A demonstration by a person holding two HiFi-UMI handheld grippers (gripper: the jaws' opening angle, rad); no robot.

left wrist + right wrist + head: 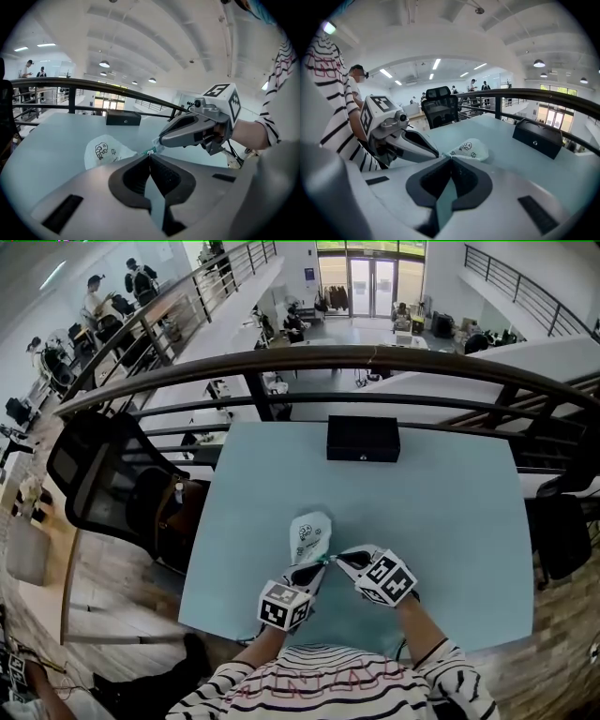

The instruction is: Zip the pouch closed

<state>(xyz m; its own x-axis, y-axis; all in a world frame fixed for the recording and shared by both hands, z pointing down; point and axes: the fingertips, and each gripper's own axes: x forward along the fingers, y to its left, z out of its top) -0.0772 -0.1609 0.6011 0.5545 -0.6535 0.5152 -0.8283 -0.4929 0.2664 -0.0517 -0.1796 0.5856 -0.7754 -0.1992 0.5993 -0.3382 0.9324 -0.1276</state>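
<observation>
A pale mint pouch [310, 533] with cartoon prints lies on the light blue table [441, 521], its near end lifted between the two grippers. A small green zipper piece [328, 559] shows at that end. My left gripper [318, 569] is shut at the pouch's near end, where its jaws meet the green piece [151, 151]. My right gripper [340, 561] is shut too, pinching the pouch's corner [156, 142] from the right. In the right gripper view the pouch [469, 149] lies just beyond the closed jaws. Which gripper has the zipper pull I cannot tell.
A black box [363, 438] stands at the table's far edge, in front of a dark railing [309, 357]. A black office chair [103, 474] is left of the table. The person's striped sleeves are at the near edge. People stand far off to the left.
</observation>
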